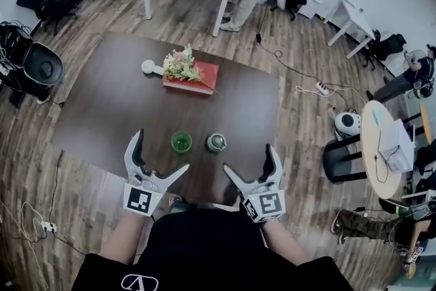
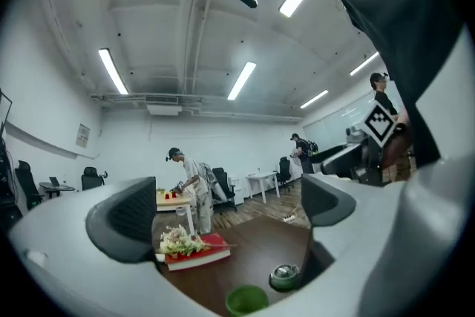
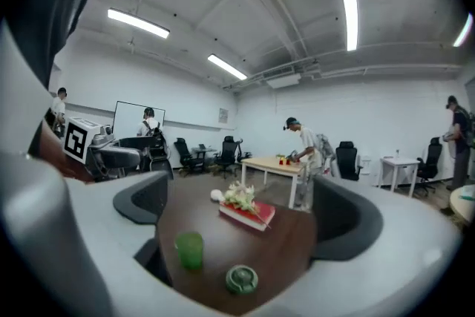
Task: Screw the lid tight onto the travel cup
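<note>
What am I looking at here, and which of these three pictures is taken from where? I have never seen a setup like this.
There is no robot: a person holds a two-jaw gripper in each hand. The head view comes from a camera on the person's head, looking down at the left gripper and the right gripper. The other two pictures come from a camera riding on each gripper, looking out between its own jaws. Both grippers are open and hold nothing. On the dark table stand a green cup and, just to its right and apart from it, a green lid. Farther back lie a red book with flowers on it, and beside it a small white object.
</note>
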Demonstrator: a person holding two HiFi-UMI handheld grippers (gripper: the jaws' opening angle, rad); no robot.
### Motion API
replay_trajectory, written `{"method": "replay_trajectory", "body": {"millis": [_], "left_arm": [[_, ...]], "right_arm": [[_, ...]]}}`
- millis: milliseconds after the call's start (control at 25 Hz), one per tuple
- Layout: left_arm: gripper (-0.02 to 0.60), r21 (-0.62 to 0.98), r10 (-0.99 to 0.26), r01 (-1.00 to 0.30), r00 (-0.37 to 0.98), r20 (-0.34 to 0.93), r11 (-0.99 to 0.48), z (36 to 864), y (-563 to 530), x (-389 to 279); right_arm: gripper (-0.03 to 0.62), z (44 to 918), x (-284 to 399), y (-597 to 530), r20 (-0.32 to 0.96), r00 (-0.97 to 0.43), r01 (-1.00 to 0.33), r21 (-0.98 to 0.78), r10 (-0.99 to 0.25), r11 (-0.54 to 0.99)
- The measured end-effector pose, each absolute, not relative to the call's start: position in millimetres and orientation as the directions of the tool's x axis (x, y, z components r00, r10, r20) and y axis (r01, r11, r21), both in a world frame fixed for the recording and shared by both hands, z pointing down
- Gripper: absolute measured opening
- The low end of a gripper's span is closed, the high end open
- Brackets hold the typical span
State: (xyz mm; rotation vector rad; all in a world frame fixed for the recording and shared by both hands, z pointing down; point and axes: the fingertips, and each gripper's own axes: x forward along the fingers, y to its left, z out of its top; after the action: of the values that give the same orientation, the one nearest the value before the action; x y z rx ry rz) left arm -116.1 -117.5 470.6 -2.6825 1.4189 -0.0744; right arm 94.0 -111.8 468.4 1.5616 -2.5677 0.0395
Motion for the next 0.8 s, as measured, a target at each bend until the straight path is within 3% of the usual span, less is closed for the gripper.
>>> {"method": "replay_trajectory", "body": {"millis": [40, 280, 520, 800], "left_arm": [[0.588, -0.098, -0.825, -0.820, 0.564, 0.023, -0.564, 487, -121, -113], [0.588, -0.085, -0.795, -0.797, 0.576, 0.191, -0.598, 615, -161, -101], [0.588, -0.061, -0.742, -0.782, 0.560, 0.369, -0.620, 755, -202, -83], [0.581, -0.033, -0.726, -0.787, 0.551, 0.412, -0.616, 806, -235, -63]], "right_arm": [[0.599, 482, 91, -120, 0.179, -0.476, -0.873, 0.025, -0.861, 0.488], [0.598, 544, 90, -157, 0.326, -0.498, -0.842, 0.040, -0.803, 0.538], [0.598, 659, 97, -185, 0.513, -0.465, -0.850, -0.032, -0.722, 0.525], [0.597, 767, 86, -218, 0.613, -0.453, -0.829, -0.021, -0.648, 0.559]]}}
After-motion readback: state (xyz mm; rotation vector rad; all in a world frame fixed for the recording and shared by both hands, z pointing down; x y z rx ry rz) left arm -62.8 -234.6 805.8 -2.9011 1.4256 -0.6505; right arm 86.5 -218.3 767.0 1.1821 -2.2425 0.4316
